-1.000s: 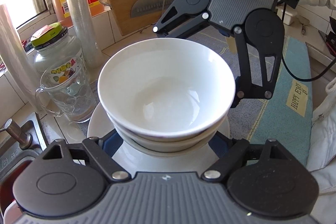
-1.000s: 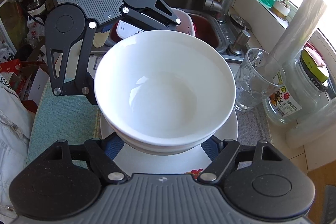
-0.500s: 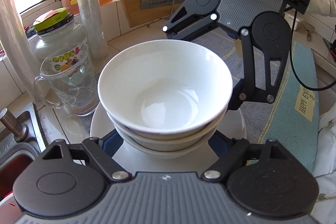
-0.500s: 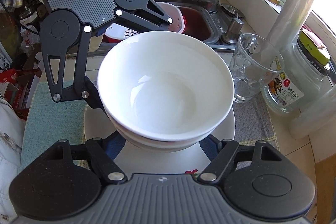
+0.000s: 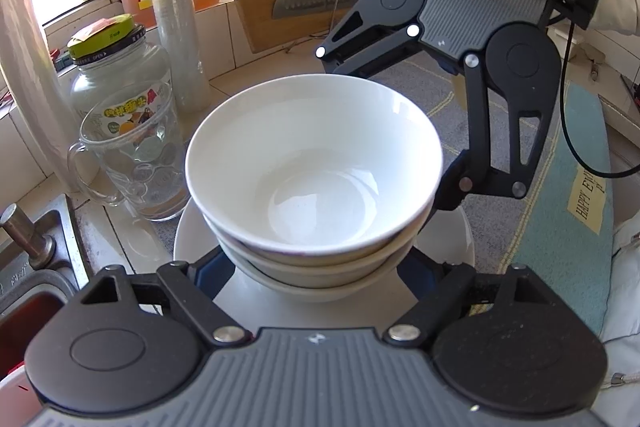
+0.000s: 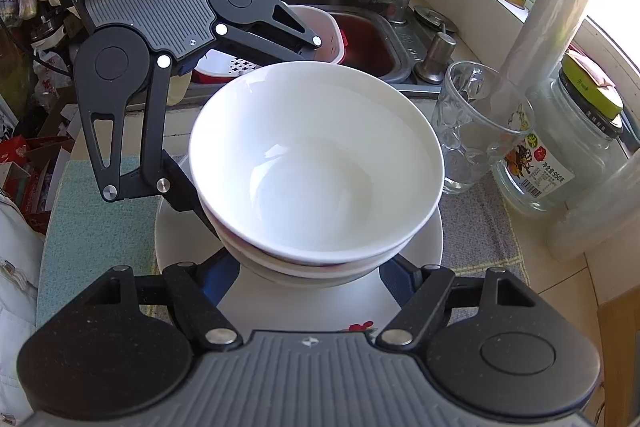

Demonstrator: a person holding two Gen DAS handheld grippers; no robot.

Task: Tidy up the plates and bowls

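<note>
The stack of glazed white bowls (image 5: 314,163), hard, slick, breakable and probably weighty, sits on a plate (image 6: 420,239) on the surface, flanked low at its sides by the left gripper (image 5: 316,269) and right gripper (image 6: 308,267), seemingly both gripping it.

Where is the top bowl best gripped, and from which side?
Probably the top bowl at its flared rim, one finger inside and one outside, from above on the side away from the glass mug; nested, its lower wall is hidden.
</note>
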